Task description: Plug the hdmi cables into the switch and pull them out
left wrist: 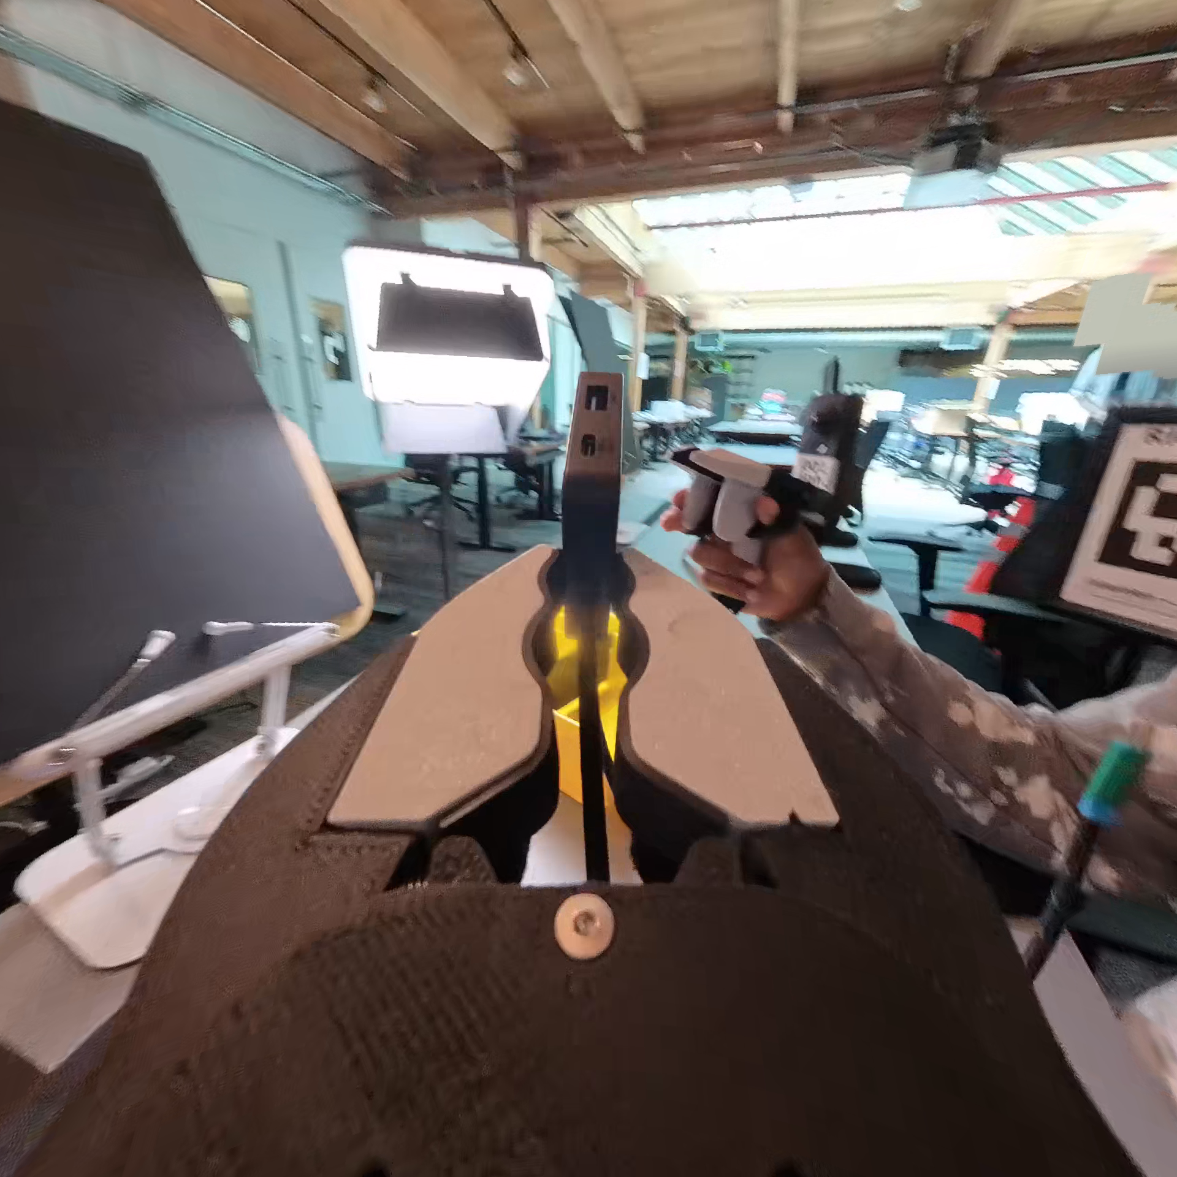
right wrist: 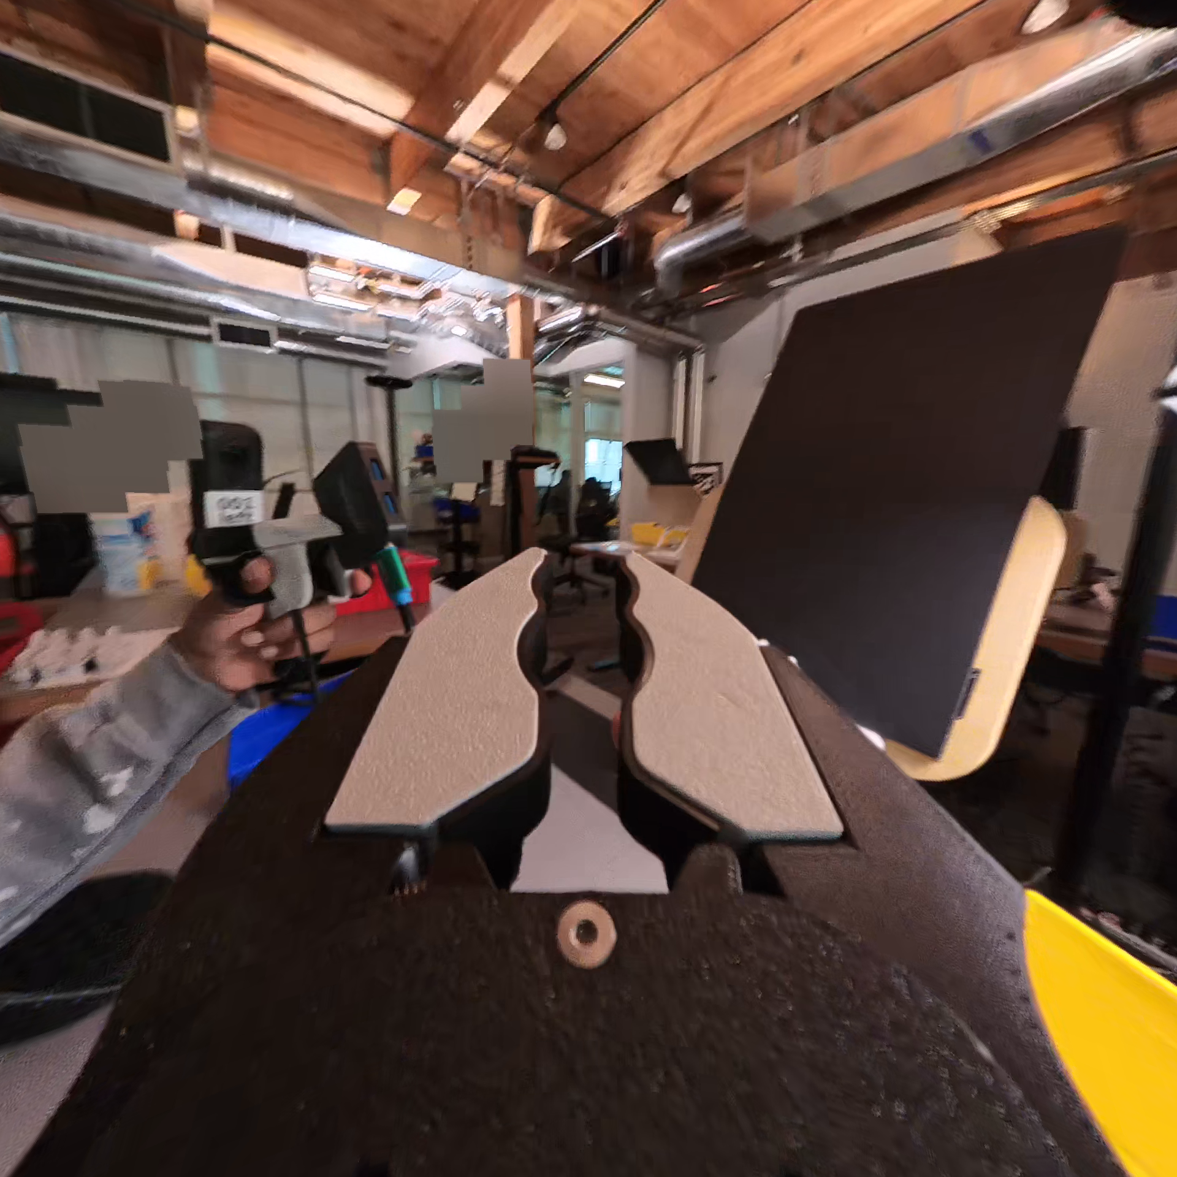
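Switch first: in the left wrist view the left gripper is clamped on the lower end of a black box with small ports showing on its narrow edge, held upright, up in the air. A black cable drops from it down between the fingers, over a yellow bin on the white table. Far right in that view, the right gripper floats in a hand with a camo sleeve, nothing in it. A green-capped cable end hangs near the right edge.

Right wrist view: the right gripper has its fingers a bit apart with nothing between them, pointing out at the room. Off to the left, the left gripper holds the switch, green plug hanging just beside it.

My read: this is between steps, switch steadied and the free gripper hunting a cable. Next it needs to grab that plug square and line it up with a port.
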Motion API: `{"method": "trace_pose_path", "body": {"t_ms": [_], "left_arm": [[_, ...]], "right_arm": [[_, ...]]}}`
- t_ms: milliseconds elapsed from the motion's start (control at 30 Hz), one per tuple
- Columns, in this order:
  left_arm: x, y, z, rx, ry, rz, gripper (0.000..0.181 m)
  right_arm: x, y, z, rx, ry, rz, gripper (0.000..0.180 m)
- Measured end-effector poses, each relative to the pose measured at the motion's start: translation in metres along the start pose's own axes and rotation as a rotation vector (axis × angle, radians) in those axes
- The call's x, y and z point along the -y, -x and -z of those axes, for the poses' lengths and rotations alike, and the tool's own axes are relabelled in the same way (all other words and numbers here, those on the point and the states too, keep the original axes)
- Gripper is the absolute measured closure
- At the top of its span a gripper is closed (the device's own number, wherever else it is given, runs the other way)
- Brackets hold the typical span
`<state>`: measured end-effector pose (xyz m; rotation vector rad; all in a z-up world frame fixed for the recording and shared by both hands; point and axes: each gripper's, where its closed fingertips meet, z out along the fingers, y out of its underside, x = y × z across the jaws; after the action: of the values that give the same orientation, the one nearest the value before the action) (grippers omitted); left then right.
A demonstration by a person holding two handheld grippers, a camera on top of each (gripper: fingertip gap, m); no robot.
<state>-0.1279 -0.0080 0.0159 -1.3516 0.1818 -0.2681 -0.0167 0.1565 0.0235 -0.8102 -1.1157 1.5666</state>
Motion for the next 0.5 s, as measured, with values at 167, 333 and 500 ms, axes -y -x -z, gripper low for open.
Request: {"method": "trace_pose_path", "body": {"t_ms": [167, 333, 500], "left_arm": [[-0.039, -0.021, -0.025, -0.141, 0.094, 0.028, 0.166], [-0.046, -0.033, -0.029, -0.205, 0.058, 0.092, 0.166], [-0.059, -0.045, -0.038, -0.241, 0.090, 0.094, 0.166]], "right_arm": [[-0.057, 0.058, -0.031, 0.267, 0.208, 0.079, 0.142], [-0.089, 0.100, -0.048, 0.412, 0.270, 0.033, 0.133], [-0.098, 0.111, -0.054, 0.399, 0.282, 0.068, 0.152]]}}
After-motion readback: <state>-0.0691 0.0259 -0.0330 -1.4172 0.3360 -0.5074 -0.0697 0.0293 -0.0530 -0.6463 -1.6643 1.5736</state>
